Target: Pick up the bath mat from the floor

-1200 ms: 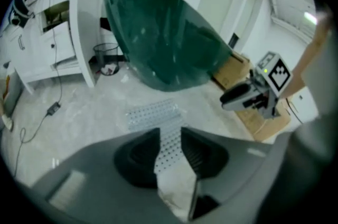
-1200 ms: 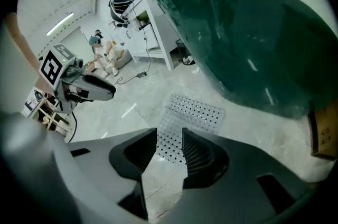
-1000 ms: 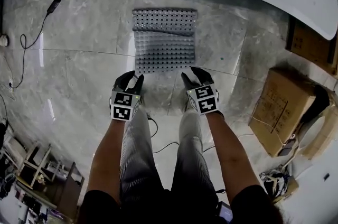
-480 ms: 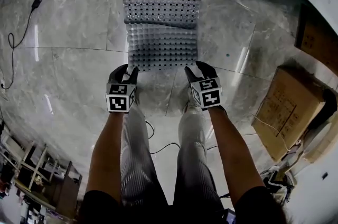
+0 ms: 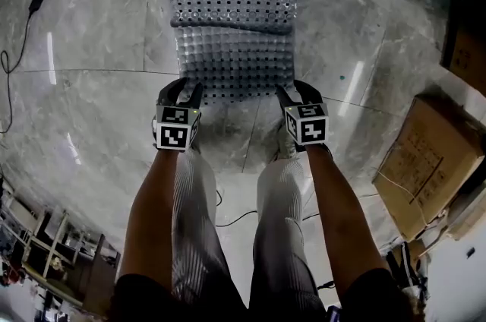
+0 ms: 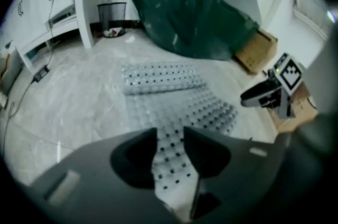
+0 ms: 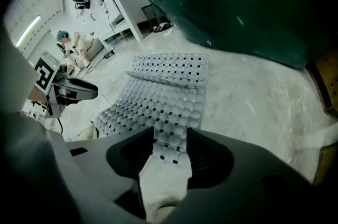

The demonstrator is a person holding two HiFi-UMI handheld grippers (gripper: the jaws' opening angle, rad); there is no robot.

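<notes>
A grey bath mat point(image 5: 231, 39) with rows of holes lies on the marble floor, its far end folded over. My left gripper point(image 5: 182, 93) hangs over its near left corner and my right gripper point(image 5: 296, 90) over its near right corner. In the left gripper view the mat point(image 6: 174, 96) shows through the gap of the left gripper point(image 6: 170, 149), whose pads stand apart without pressing on it. In the right gripper view the right gripper point(image 7: 170, 151) frames the mat's point(image 7: 163, 96) near edge. Its jaws are opening and nothing is pinched.
Cardboard boxes point(image 5: 429, 161) stand on the floor at the right. A black cable point(image 5: 23, 17) runs along the left, another point(image 5: 243, 218) between the legs. Beyond the mat rises a dark green tub point(image 6: 195, 1), with a waste basket point(image 6: 112, 17) and a white table leg point(image 6: 83, 1) at the left.
Both grippers have moved forward and slightly apart, from short of the mat to its near corners. The mat has not moved.
</notes>
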